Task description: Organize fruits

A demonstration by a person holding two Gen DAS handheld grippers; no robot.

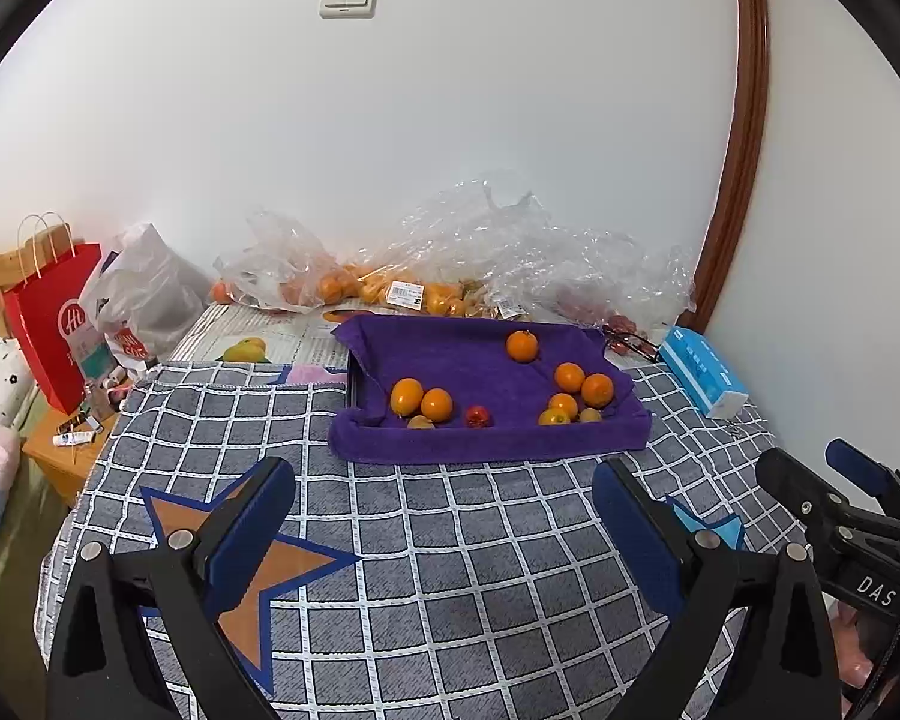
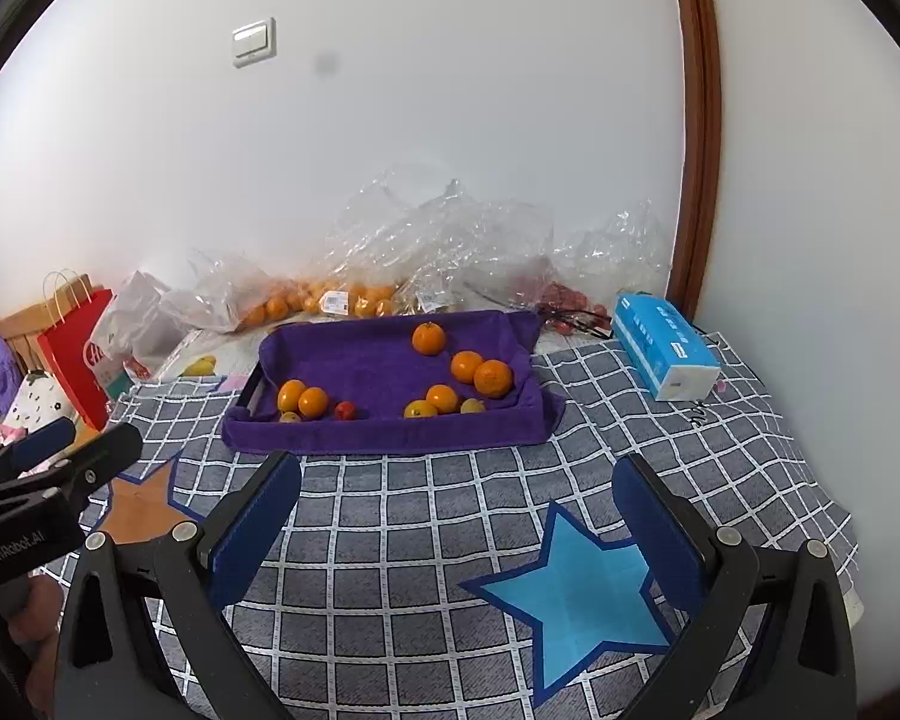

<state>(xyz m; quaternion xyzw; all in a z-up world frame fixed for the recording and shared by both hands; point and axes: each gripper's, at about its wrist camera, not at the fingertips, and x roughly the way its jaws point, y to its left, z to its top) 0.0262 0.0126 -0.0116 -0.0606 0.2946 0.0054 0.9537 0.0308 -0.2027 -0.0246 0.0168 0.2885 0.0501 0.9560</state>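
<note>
A tray lined with a purple towel [image 1: 450,360] [image 2: 360,360] sits on the checked cloth and holds several oranges [image 1: 522,345] [image 2: 428,338], a small red fruit [image 1: 477,416] [image 2: 345,410] and a few small yellowish fruits [image 1: 554,417] [image 2: 420,409]. My left gripper [image 1: 444,501] is open and empty, well short of the tray. My right gripper [image 2: 456,495] is open and empty, also short of the tray. The right gripper also shows at the right edge of the left wrist view [image 1: 822,468].
Clear plastic bags with more oranges [image 1: 354,285] [image 2: 324,300] lie against the wall behind the tray. A blue tissue pack [image 1: 702,378] [image 2: 666,345] lies at the right. A red paper bag [image 1: 51,324] and clutter stand at the left. The cloth has star patches [image 2: 576,594].
</note>
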